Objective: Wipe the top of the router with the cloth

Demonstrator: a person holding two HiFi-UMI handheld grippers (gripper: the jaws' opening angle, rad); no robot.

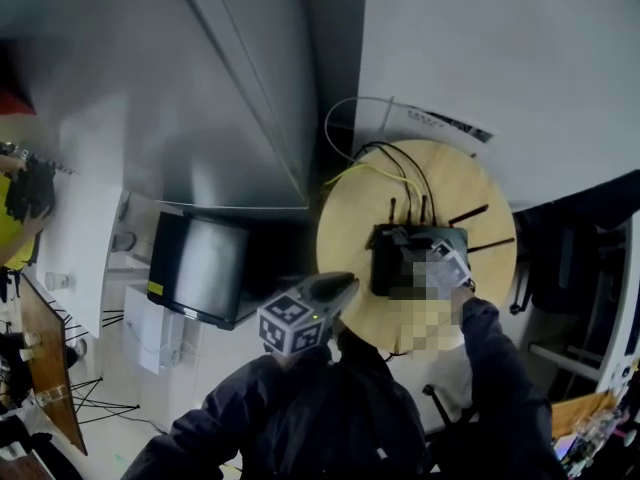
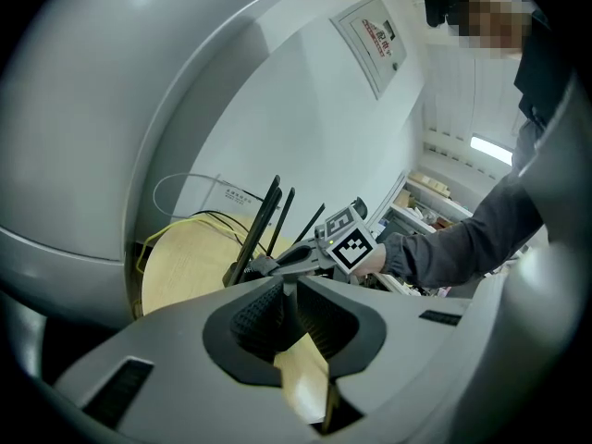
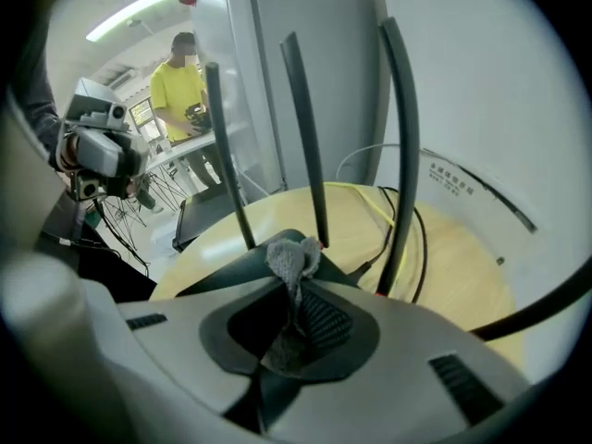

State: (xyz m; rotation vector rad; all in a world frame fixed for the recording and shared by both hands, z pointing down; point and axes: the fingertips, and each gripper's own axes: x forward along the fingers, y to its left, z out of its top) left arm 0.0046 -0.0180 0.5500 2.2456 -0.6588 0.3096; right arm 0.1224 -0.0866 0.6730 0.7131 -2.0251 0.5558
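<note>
The router (image 1: pixel 388 260) sits on the round wooden table (image 1: pixel 350 218), right of its middle, and the right gripper (image 1: pixel 447 265) is directly over it. That gripper is much the nearer of the two. Its jaws are clenched on a grey cloth (image 3: pixel 294 259), and a crumpled tuft of the cloth pokes out past the tips. In the right gripper view the router's dark top (image 3: pixel 236 271) lies just below and ahead of that tuft; whether cloth and casing are touching I cannot tell. The casing looks wider than deep, with its long side running across the person's view, so the wipe will probably need to travel sideways along it. The antennas (image 3: pixel 305 128) stand just ahead of the jaws on the far side and limit any forward stroke. The router itself is matt black and flat-topped, with black and yellow cables (image 1: pixel 385 163) trailing off behind it. The left gripper (image 1: pixel 340 288) hangs by the table's near-left edge, apart from the router — its jaws are pressed together with nothing between them
</note>
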